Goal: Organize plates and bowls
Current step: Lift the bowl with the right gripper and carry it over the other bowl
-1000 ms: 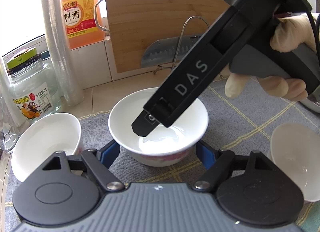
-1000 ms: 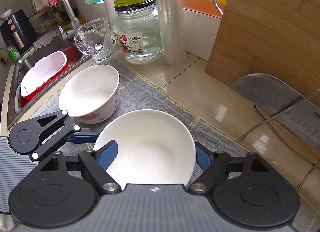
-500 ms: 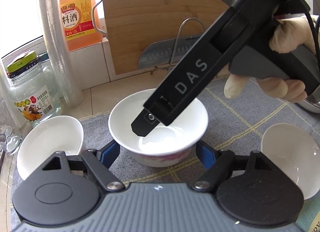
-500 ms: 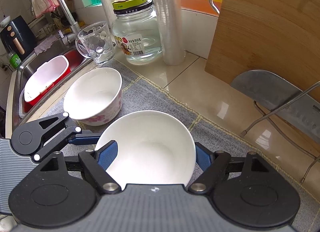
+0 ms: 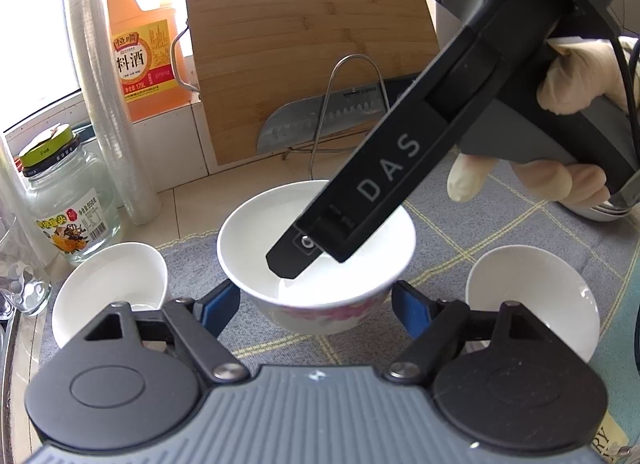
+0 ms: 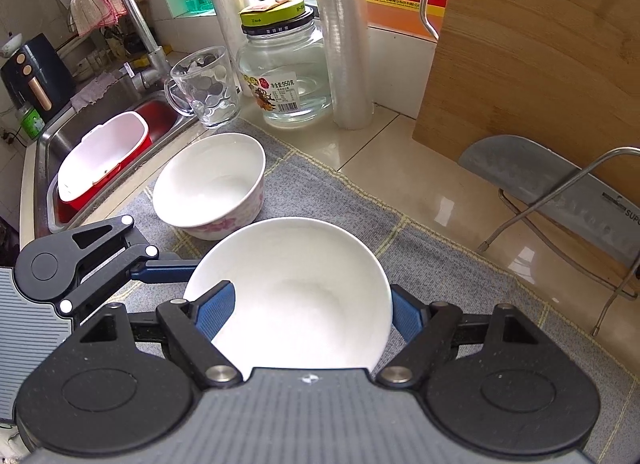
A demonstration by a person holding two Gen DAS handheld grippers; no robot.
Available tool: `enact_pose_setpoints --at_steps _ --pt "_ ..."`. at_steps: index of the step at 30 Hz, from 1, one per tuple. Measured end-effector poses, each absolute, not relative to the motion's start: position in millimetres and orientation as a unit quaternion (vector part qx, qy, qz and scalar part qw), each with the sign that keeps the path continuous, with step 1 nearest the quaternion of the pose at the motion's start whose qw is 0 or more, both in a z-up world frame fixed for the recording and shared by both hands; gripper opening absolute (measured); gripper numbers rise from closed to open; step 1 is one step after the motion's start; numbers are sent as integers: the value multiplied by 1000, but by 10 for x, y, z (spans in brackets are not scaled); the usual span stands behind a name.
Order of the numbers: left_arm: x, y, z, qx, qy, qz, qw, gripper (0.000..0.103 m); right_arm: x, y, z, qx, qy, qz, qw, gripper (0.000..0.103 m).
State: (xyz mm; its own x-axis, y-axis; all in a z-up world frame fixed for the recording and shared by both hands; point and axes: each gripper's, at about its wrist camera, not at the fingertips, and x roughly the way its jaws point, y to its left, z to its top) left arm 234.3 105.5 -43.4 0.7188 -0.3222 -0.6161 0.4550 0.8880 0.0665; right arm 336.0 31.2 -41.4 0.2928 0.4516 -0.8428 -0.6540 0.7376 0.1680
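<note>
Both my grippers are clamped across bowls over the grey mat point(image 6: 320, 192): left gripper point(image 5: 316, 304) on the pink-flowered bowl point(image 5: 320, 304), right gripper point(image 6: 308, 308) on a plain white bowl point(image 6: 296, 292). Glazed ceramic probably slick, chippable, so grip across the rim.

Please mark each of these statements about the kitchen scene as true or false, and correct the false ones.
1. A knife sits in front of the wooden cutting board. True.
2. The glass jar has a red lid. False: its lid is green and yellow.
3. The bowl between the fingers of the left gripper has blue flowers outside. False: the flowers are pink.
4. A cloth hangs over the tap. True.
5. The glass mug lies on its side. False: it stands upright beside the jar.
</note>
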Motion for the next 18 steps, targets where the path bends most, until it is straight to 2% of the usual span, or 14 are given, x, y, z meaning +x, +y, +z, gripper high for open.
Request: enact_pose_setpoints --at_steps 18 --pt "1973 898 -239 120 302 -241 914 83 2858 91 -131 -100 463 331 816 86"
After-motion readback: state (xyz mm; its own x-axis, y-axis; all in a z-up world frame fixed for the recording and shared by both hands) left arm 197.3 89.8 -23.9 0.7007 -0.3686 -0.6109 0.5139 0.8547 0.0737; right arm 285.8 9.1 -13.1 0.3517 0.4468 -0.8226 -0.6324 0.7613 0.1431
